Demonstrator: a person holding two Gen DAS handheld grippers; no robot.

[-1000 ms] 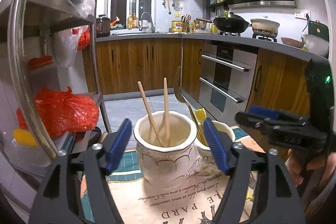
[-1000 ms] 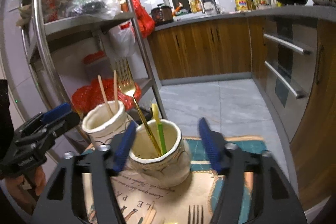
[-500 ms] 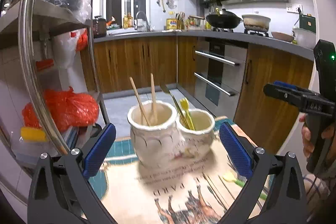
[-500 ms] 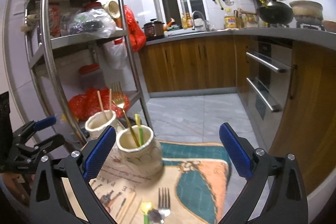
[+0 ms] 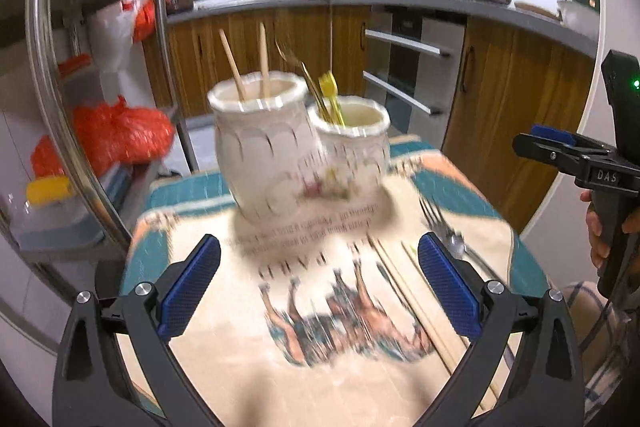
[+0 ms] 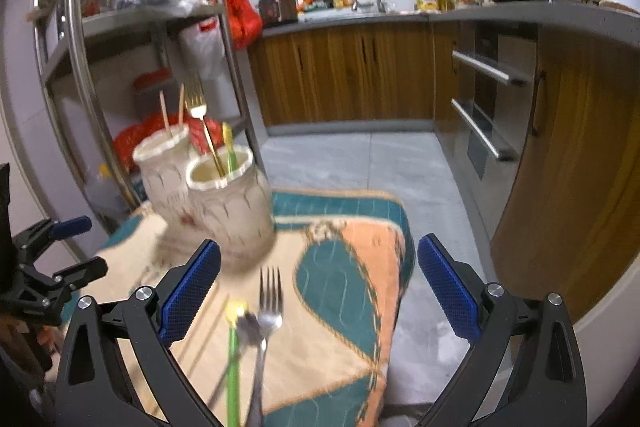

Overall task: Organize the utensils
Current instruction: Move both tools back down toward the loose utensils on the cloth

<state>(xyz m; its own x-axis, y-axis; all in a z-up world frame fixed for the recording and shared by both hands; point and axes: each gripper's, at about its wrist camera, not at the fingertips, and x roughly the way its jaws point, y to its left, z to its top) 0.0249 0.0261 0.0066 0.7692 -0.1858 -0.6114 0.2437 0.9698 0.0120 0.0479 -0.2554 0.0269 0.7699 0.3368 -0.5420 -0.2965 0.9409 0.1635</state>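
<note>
Two white ceramic jars stand touching at the far end of a printed cloth (image 5: 248, 367) on a small table. From the left wrist camera, the taller jar (image 5: 260, 151) sits at about 11 o'clock from the picture's middle and holds two wooden chopsticks (image 5: 262, 65). The shorter jar (image 5: 352, 147) at 1 o'clock holds one gold fork (image 5: 308, 83) and one yellow-headed utensil (image 5: 330, 87).

The left gripper (image 5: 318, 283) hangs above the cloth with its two blue pads spread as wide as they go; its jaws have just been opening, and nothing lies between them. Thin sticks lie on the cloth at about 4 o'clock, too blurred to count. One silver fork (image 5: 438, 223) lies at 3 o'clock, just beside the right-hand pad.

From the right wrist camera, the right gripper (image 6: 318, 283) is likewise fully spread and holds nothing; its jaws have just been opening too. On the cloth between its pads, at 6 o'clock, lie the silver fork (image 6: 268, 303), a spoon (image 6: 246, 323) touching it, and one green-handled utensil (image 6: 232, 367) with a yellow tip. The two jars sit at 10 o'clock. The left gripper shows at 8 o'clock, at the frame's edge.
</note>
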